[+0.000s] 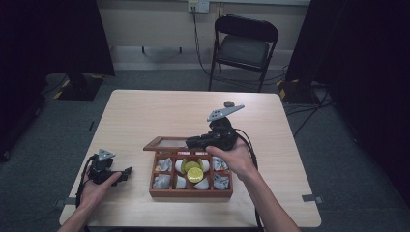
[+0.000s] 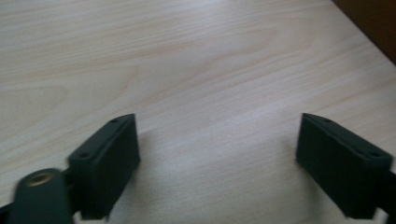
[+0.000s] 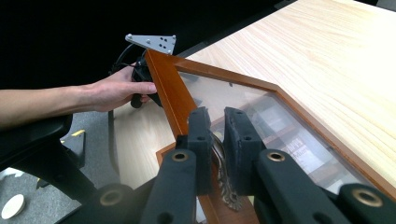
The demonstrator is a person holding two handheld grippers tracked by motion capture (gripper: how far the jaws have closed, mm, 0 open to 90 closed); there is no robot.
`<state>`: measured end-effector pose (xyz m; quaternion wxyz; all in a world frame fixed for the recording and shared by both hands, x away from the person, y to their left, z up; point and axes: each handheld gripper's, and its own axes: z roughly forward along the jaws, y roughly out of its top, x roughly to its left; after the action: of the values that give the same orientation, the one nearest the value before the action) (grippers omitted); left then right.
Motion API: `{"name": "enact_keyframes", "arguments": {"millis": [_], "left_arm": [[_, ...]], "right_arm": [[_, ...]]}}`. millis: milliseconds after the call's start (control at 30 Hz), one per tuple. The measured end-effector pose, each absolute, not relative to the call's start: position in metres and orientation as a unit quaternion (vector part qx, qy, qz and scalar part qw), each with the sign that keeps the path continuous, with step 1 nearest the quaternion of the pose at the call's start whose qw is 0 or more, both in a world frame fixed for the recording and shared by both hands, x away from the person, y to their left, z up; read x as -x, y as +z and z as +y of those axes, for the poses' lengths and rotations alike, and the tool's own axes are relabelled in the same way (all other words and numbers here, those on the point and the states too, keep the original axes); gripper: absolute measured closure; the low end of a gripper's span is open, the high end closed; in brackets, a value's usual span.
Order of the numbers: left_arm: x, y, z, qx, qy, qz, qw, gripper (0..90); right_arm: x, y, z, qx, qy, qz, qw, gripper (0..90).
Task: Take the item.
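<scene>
- While the right claw (image 1: 193, 142) holds the glass lid (image 1: 167, 143) of the wooden compartment box (image 1: 191, 193) part-way up, the high view shows the box just below the middle of the surface (image 1: 145, 111), its long axis running from 9 to 3 o'clock.
- In that view the lid is hinged along the far edge of the box and tilts back toward 12 o'clock; the compartments already lie uncovered, with wrapped packets and a yellow-lidded cup (image 1: 192, 170) inside.
- At 9 o'clock from the box, well apart from it, the left claw (image 1: 126, 171) rests low on the surface, pointing toward 3 o'clock.
- In the left gripper view, the left claw (image 2: 217, 163) stands wide apart with nothing but bare wood grain between its pads; a dark brown corner at 1 o'clock may be the box.
- In the right gripper view, the right claw (image 3: 217, 149) is pinched on the ornate metal clasp (image 3: 223, 179) at the lid's front rail, and the lid's frame (image 3: 166, 88) runs off toward 11 o'clock, where the person's other hand (image 3: 116, 91) shows.
- My judgement: the opening is about half done; what remains is swinging the lid fully back and releasing the clasp.
</scene>
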<state>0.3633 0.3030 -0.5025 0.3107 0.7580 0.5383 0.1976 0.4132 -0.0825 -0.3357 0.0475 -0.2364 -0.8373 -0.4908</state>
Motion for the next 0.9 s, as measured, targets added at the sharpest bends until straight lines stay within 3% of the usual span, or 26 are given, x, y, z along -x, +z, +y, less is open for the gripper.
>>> {"name": "enact_keyframes", "arguments": {"millis": [133,533,900], "left_arm": [[-0.361,-0.495,0.297,-0.776,0.179,0.514,0.319,23.4],[-0.343,-0.471,0.275,-0.792,0.164,0.430,0.401,25.3],[-0.336,-0.457,0.250,-0.801,0.165,0.373,0.438,27.4]], "right_arm": [[-0.413,-0.336,-0.083,0.237,-0.491,-0.837,0.048,81.3],[-0.415,-0.334,-0.083,0.238,-0.491,-0.836,0.049,81.3],[-0.416,-0.333,-0.083,0.238,-0.492,-0.836,0.049,81.4]]}}
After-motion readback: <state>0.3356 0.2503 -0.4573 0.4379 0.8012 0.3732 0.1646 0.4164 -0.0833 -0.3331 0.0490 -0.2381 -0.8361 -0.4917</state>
